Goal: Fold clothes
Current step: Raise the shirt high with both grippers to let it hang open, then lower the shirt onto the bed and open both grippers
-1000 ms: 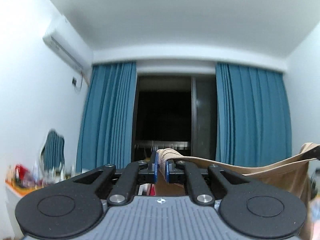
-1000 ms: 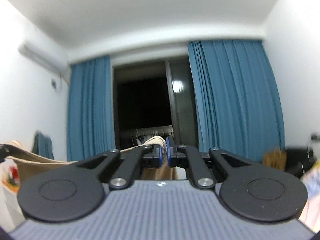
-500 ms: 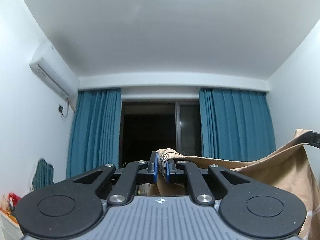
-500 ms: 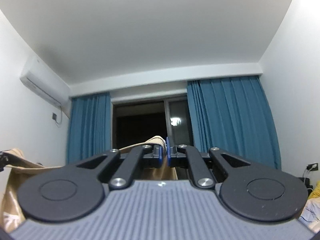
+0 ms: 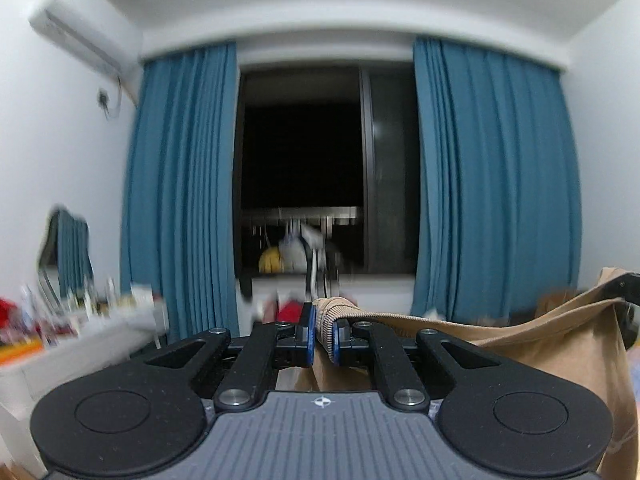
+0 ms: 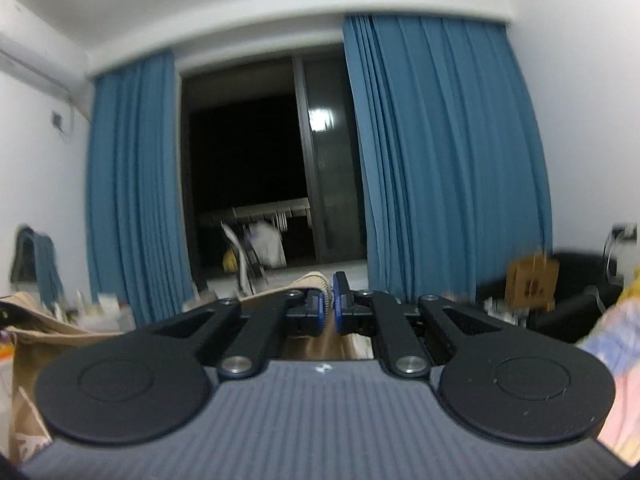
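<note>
A tan garment [image 5: 552,332] with a ribbed hem hangs stretched in the air between my two grippers. My left gripper [image 5: 323,330] is shut on one ribbed corner, and the cloth runs right to the other gripper at the frame edge. My right gripper [image 6: 328,304] is shut on the other ribbed corner; the garment [image 6: 44,344] sags to the left and hangs down out of sight below both grippers. Both views point level at the window wall.
Blue curtains [image 5: 184,184] frame a dark balcony door [image 5: 304,168]. A cluttered white dresser [image 5: 72,332] with a mirror stands left. A dark armchair [image 6: 568,292] with a cardboard box [image 6: 532,282] stands right. Patterned bedding [image 6: 616,344] lies at the right edge.
Both grippers tilted up toward the ceiling half a second ago, then swung back down to level, still holding the garment stretched between them.
</note>
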Motion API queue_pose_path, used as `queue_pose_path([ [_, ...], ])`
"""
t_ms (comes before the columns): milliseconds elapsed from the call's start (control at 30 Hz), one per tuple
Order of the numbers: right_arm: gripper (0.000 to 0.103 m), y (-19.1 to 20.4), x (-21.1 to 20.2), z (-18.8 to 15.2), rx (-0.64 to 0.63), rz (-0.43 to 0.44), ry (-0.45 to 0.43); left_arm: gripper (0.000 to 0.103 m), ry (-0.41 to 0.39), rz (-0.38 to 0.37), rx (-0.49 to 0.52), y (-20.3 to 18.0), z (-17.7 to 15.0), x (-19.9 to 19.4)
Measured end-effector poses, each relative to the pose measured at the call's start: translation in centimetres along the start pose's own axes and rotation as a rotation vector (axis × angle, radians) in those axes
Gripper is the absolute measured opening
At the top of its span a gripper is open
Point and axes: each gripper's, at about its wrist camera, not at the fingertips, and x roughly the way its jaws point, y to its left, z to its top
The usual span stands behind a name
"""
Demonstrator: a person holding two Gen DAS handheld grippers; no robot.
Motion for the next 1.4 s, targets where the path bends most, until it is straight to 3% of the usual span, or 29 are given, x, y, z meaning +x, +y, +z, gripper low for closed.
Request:
queue_pose_path([
  [167,0.008,-2.3,11.7,-12.4,-0.009,-0.019,0.202,0.009,0.218,0.009,-0.011,-2.9,-11.5,14.7],
  [400,0.008,-3.2,22.5,-26.8,-0.078,-0.046,0.490,0.009,0.444,0.042,0.021,-4.3,-27.1,27.6],
  [500,0.008,-3.9,25.1,-30.9,-0.061,-0.055,0.613,0.010,0.518,0.051,0.022,-4.2,-31.4,30.8],
  [600,0.011,-5.0,25.8,-33.0,0.011,-0.034,0.650,0.013,0.556,0.046,0.011,-3.7,-34.4,32.3],
  [633,0.013,-5.2,25.9,-33.1,0.033,-0.025,0.655,0.018,0.560,0.037,0.012,-3.6,-34.8,32.4],
  [667,0.023,-5.4,26.0,-32.9,0.059,-0.008,0.666,0.023,0.566,0.021,0.016,-3.3,-34.7,32.2],
  [700,0.044,-5.5,26.1,-32.8,0.089,0.014,0.683,0.042,0.579,-0.004,0.006,-2.9,-34.4,32.1],
  [733,0.058,-5.7,25.8,-32.3,0.119,0.035,0.687,0.071,0.594,-0.033,-0.009,-2.4,-34.1,32.1],
  [767,0.078,-5.8,25.4,-31.7,0.148,0.054,0.681,0.082,0.593,-0.060,-0.026,-1.9,-33.4,31.4],
  [800,0.081,-6.0,24.9,-31.1,0.178,0.074,0.676,0.091,0.588,-0.087,-0.044,-1.4,-32.4,30.5],
  [867,0.080,-6.1,23.7,-29.7,0.226,0.108,0.665,0.092,0.579,-0.141,-0.079,-0.3,-30.6,28.7],
  [933,0.080,-5.9,21.6,-28.1,0.249,0.126,0.654,0.100,0.560,-0.197,-0.107,0.9,-28.7,26.4],
  [1100,0.080,-5.4,13.4,-25.2,0.283,0.144,0.620,0.102,0.461,-0.273,-0.172,5.2,-25.9,16.8],
  [1200,0.080,-5.1,7.1,-24.7,0.303,0.148,0.623,0.102,0.456,-0.264,-0.261,8.9,-26.3,12.4],
  [1267,0.081,-5.2,3.0,-24.8,0.342,0.137,0.628,0.101,0.473,-0.218,-0.333,11.5,-27.4,10.3],
  [1400,0.080,-5.6,-3.5,-26.0,0.426,0.163,0.640,0.093,0.514,-0.165,-0.536,16.8,-30.2,7.6],
])
